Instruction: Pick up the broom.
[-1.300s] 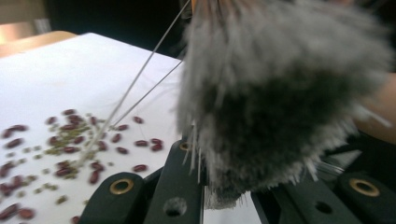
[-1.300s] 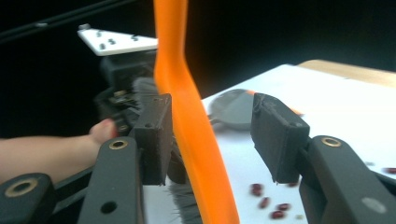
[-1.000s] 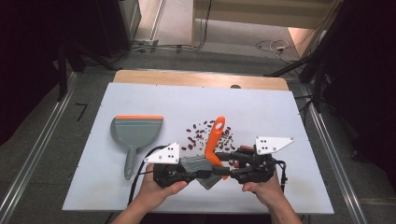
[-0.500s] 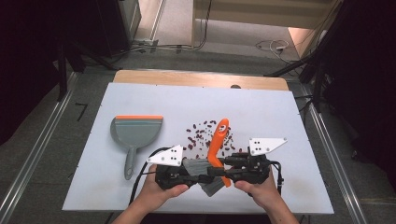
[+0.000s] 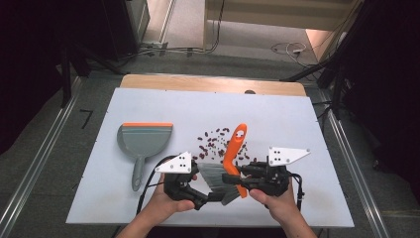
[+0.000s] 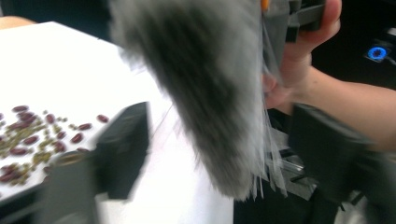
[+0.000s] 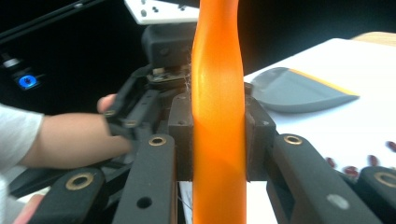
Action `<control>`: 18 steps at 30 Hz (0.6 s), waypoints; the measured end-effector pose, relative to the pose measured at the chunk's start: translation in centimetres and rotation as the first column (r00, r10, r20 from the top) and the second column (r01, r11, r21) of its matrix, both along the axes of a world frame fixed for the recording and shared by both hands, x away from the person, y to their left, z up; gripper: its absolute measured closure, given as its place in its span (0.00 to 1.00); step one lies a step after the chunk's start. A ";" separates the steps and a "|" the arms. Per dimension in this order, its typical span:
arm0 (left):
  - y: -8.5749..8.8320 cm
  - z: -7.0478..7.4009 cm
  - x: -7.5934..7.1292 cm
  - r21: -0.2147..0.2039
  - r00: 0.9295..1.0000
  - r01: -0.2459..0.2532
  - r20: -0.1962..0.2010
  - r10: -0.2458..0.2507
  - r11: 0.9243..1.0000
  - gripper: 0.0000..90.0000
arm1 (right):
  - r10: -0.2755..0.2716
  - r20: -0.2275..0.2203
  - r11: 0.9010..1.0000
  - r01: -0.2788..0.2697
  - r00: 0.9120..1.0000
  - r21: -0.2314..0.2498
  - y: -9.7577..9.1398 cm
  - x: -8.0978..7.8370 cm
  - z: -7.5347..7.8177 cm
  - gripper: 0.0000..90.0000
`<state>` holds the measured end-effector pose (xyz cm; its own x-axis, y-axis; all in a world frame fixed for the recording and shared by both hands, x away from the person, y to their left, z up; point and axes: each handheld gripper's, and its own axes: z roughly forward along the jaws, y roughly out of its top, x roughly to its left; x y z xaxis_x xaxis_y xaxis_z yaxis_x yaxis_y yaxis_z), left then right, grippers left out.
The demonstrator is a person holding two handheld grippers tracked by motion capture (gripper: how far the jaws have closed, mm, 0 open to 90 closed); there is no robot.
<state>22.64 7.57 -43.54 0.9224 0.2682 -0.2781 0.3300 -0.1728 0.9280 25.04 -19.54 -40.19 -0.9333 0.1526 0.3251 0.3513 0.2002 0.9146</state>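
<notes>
A brush with an orange handle [image 5: 236, 145] and grey bristles [image 5: 214, 176] hangs over the near edge of the white table [image 5: 148, 106]. My right gripper [image 5: 238, 179] is shut on the handle [image 7: 218, 116], with a pad [image 7: 181, 135] pressed against each side. My left gripper [image 5: 205, 197] points at the bristles [image 6: 201, 88] from the left. Its jaws have just been opening and now stand wide on either side of the bristles, apart from them. Red and small green beans [image 5: 214, 141] lie scattered beside the handle.
A grey dustpan [image 5: 143, 141] with an orange lip lies flat at the table's left, handle towards me. Beans [image 6: 32, 140] lie on the table to the left of my left gripper's jaws. A wooden strip [image 5: 208, 83] runs along the far edge.
My left gripper's jaws have come apart from the brush head. My right gripper's hold on the orange handle has tightened. Both hands have hardly moved.
</notes>
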 end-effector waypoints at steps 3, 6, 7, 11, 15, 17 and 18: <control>0.4 0.1 -0.2 0.024 0.999 -0.048 0.024 0.047 0.999 0.06 | -0.067 -0.015 0.998 0.067 0.998 -0.010 -0.5 0.4 0.2 0.77; 1.2 0.1 -0.4 0.020 0.994 -0.103 0.038 0.102 0.995 0.00 | -0.134 -0.027 0.991 0.133 0.991 -0.028 -1.2 0.8 0.3 0.77; 1.5 0.1 -0.3 0.014 0.993 -0.109 0.039 0.109 0.994 0.00 | -0.156 -0.024 0.987 0.155 0.987 -0.037 -1.4 0.8 0.3 0.77; 2.3 0.1 -0.4 0.012 0.991 -0.127 0.049 0.127 0.992 0.00 | -0.226 -0.008 0.972 0.225 0.974 -0.067 -2.1 1.1 0.5 0.77; 2.9 0.0 -0.4 0.011 0.989 -0.137 0.055 0.137 0.990 0.00 | -0.280 0.013 0.955 0.280 0.960 -0.096 -2.6 1.5 0.6 0.77; 3.4 -0.2 -0.5 0.025 0.987 -0.148 0.066 0.146 0.989 0.00 | -0.303 0.027 0.945 0.304 0.953 -0.119 -2.8 1.6 0.6 0.77; 3.6 -0.2 -0.5 0.031 0.986 -0.156 0.064 0.153 0.987 0.00 | -0.314 0.037 0.939 0.316 0.949 -0.133 -2.8 1.7 0.6 0.77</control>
<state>22.13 11.16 -43.73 0.8840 0.4177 -0.2098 0.2980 -0.1580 0.9414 26.74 -22.37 -39.61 -0.8346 0.4816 0.2676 0.4035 0.2034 0.8921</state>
